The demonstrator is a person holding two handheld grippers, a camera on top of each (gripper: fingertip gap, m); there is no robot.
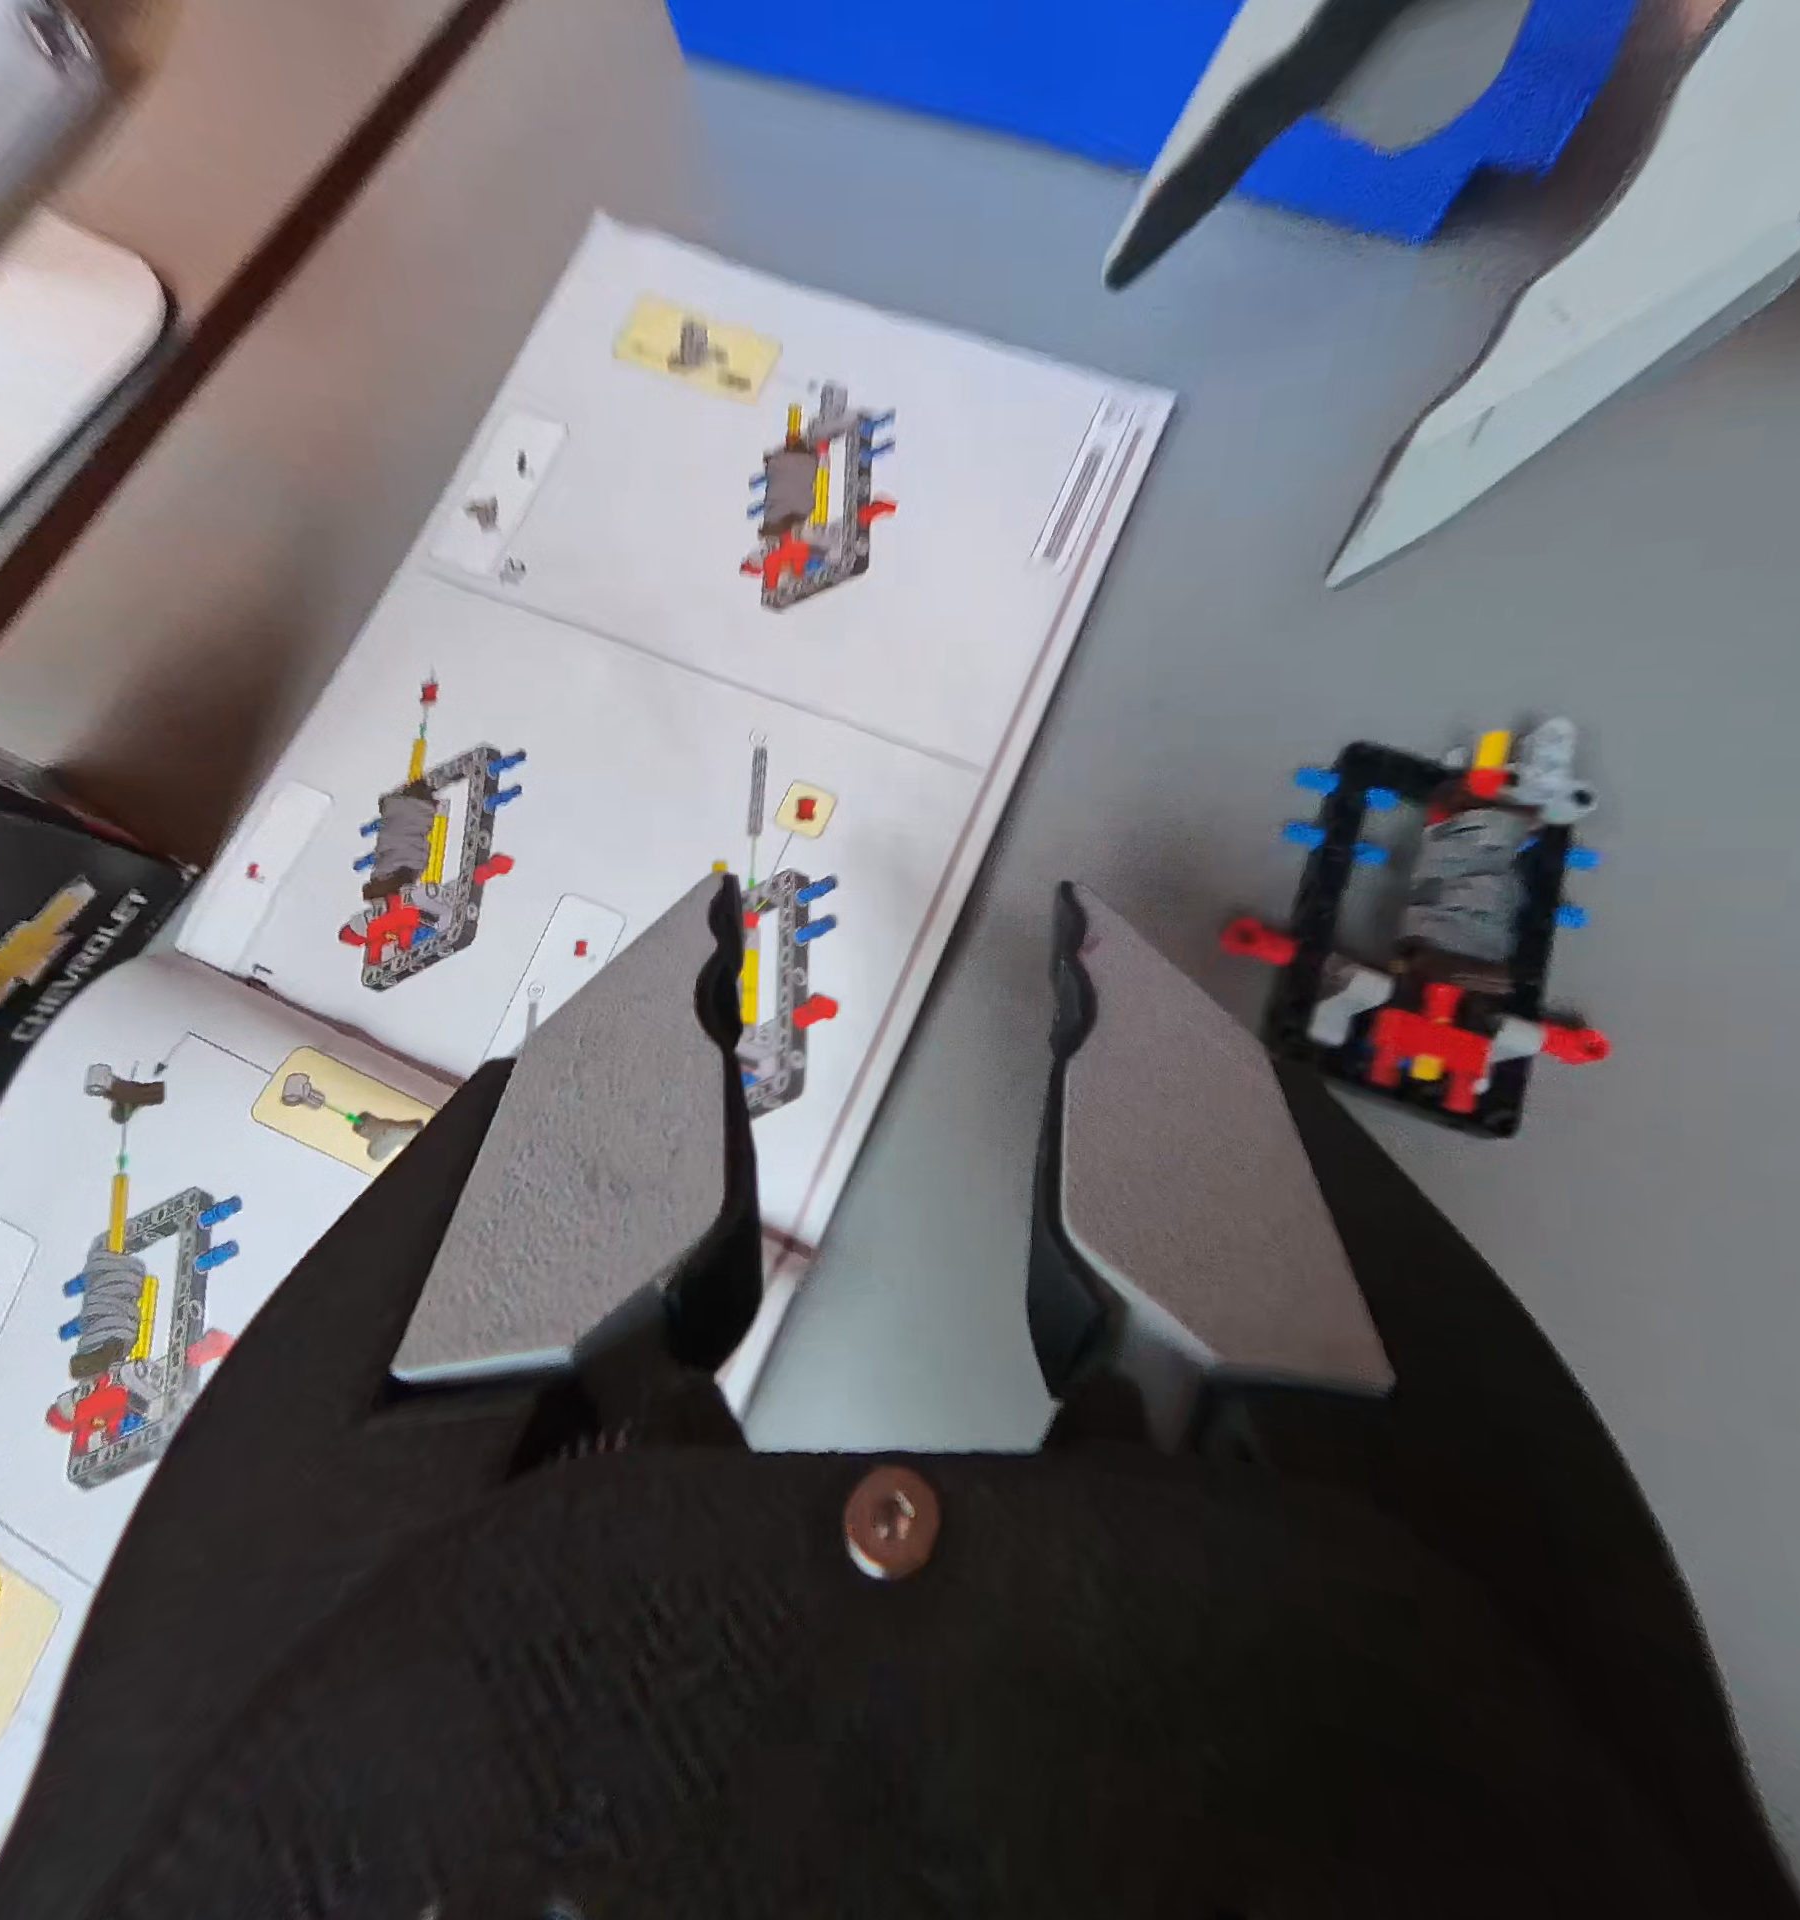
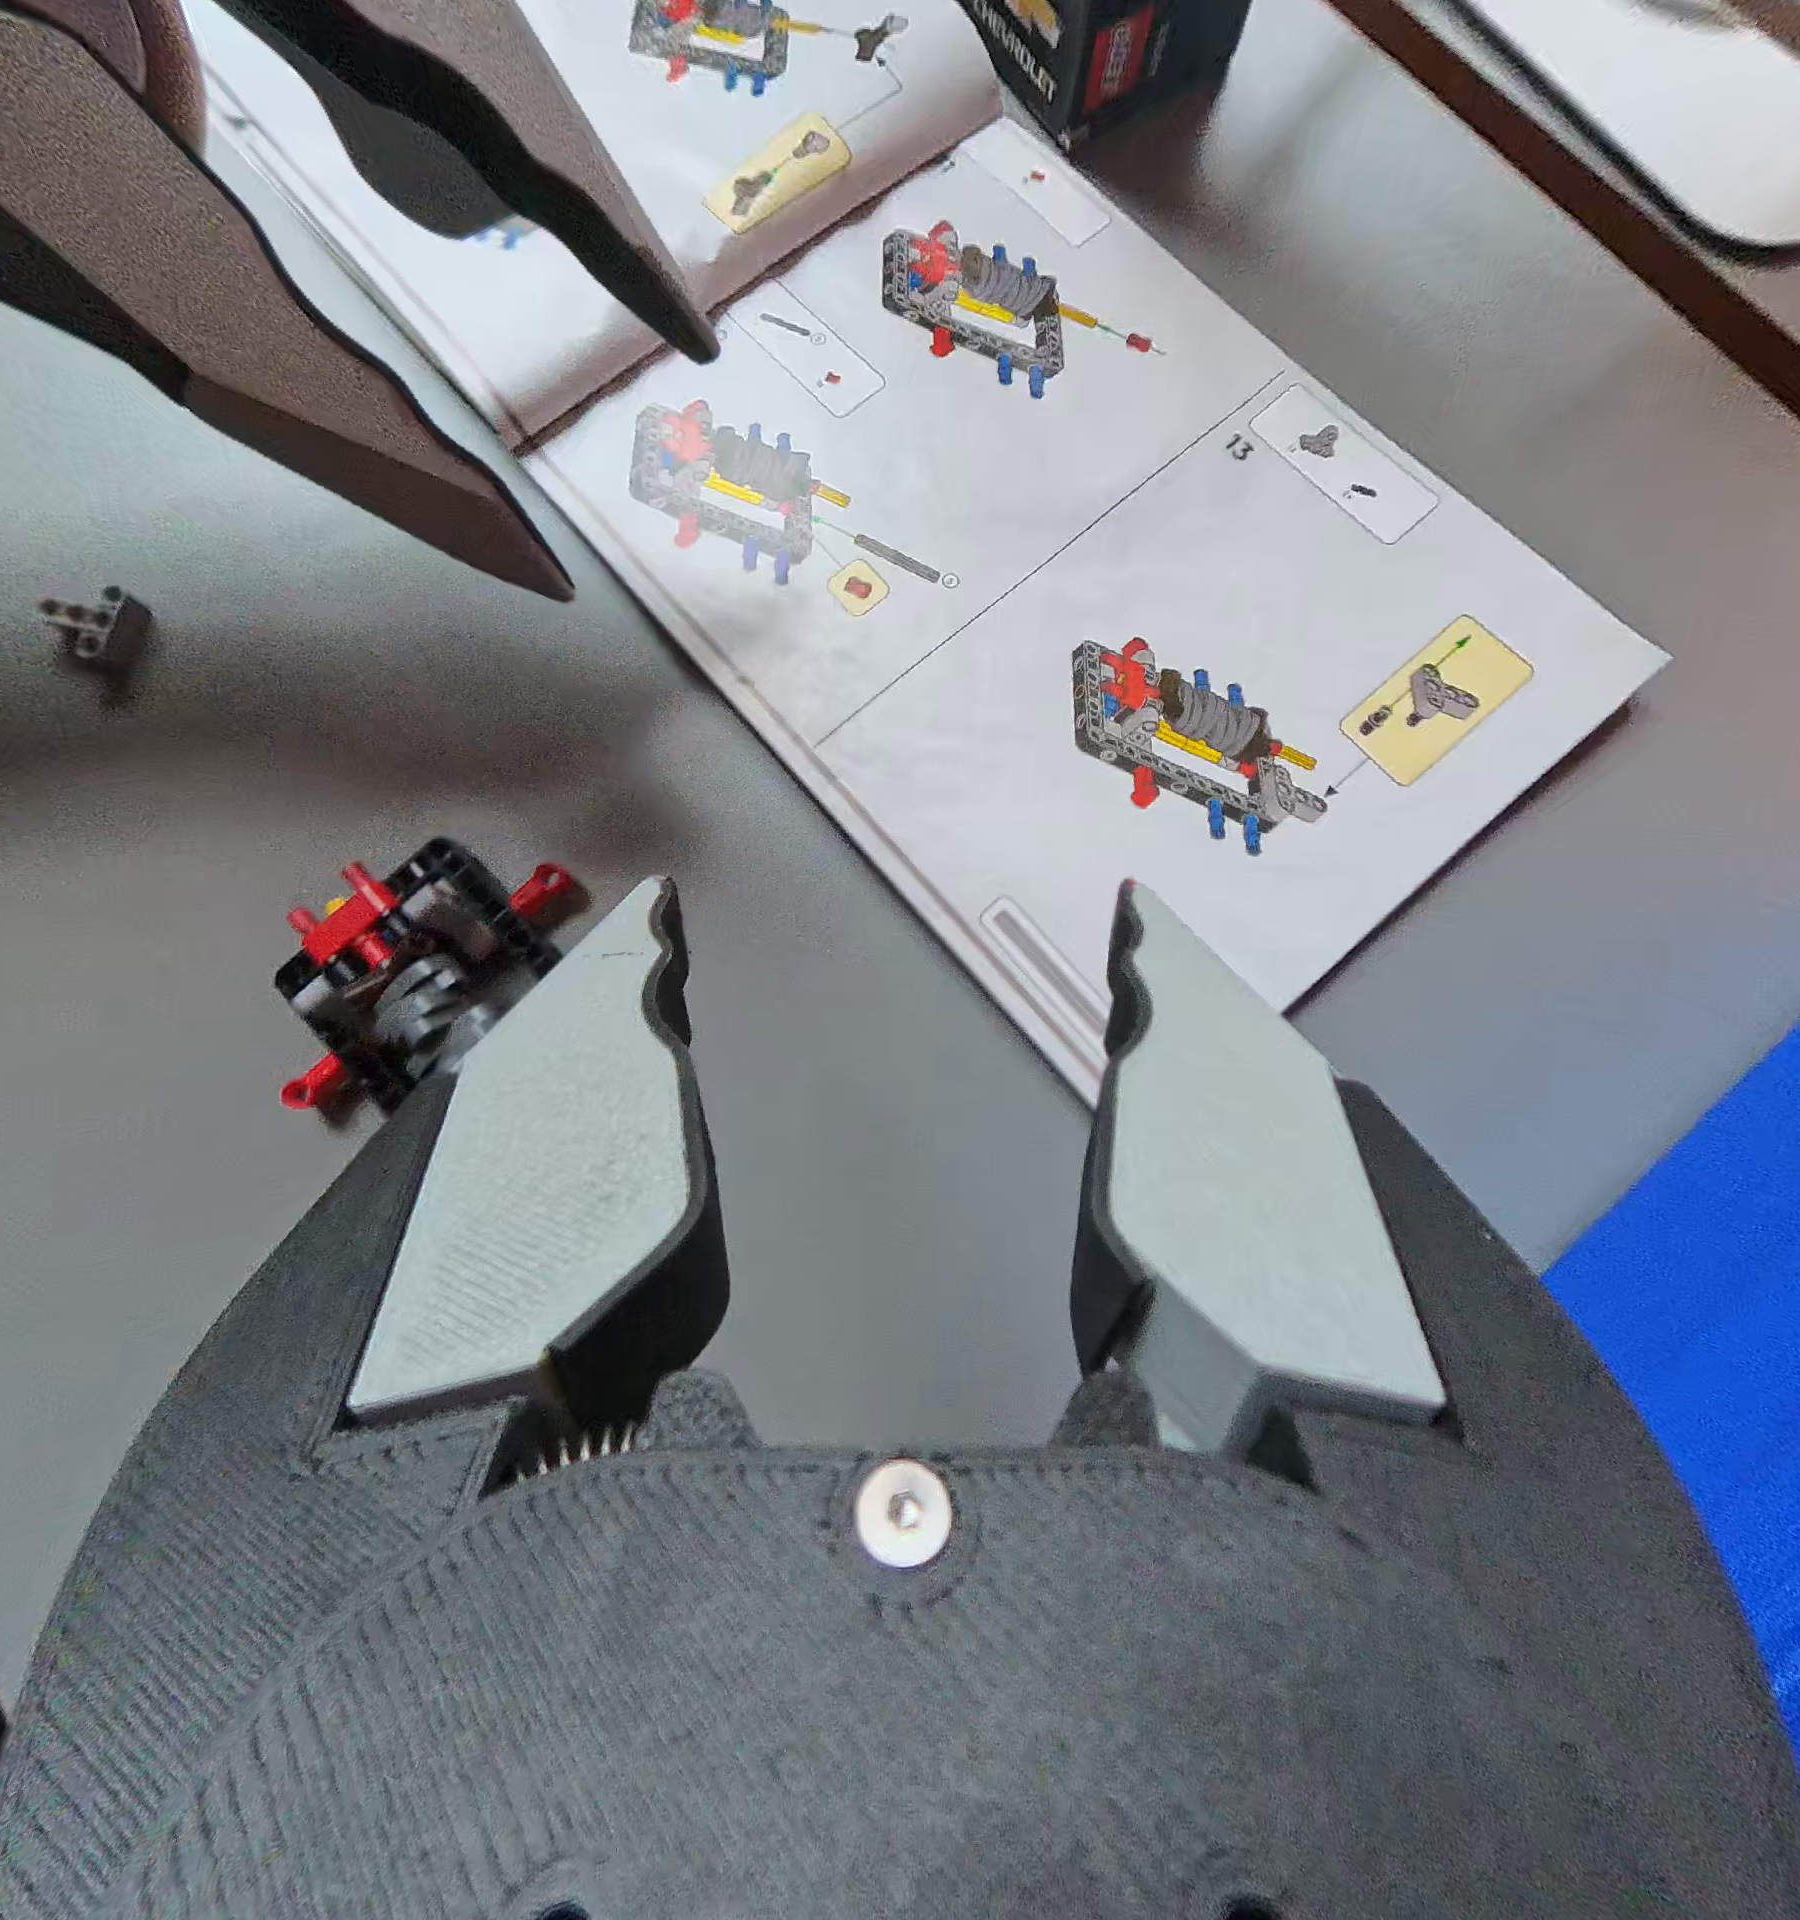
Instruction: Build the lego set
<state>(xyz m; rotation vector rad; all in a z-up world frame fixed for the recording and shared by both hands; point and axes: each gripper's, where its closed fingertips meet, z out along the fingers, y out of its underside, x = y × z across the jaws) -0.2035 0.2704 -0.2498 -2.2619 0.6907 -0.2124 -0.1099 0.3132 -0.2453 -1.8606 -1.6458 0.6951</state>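
A partly built lego frame (image 1: 1436, 935), black with red, blue, yellow and grey parts, lies on the grey table to the right of my left gripper (image 1: 896, 894), which is open and empty above the edge of the open instruction booklet (image 1: 667, 623). In the right wrist view the same frame (image 2: 408, 977) lies left of my right gripper (image 2: 896, 894), partly hidden by its left finger. The right gripper is open and empty over bare table beside the booklet (image 2: 1187, 582). A small loose grey lego piece (image 2: 101, 629) lies at the far left.
A black lego box (image 1: 34, 935) stands at the booklet's far corner and also shows in the right wrist view (image 2: 1135, 52). A blue bin (image 1: 1031, 73) sits at the table's back; its blue shows at the right (image 2: 1727, 1351). The other gripper's fingers (image 1: 1498, 312) hang above. The left tips stand about 15 cm off the small loose grey lego piece (image 2: 101, 629).
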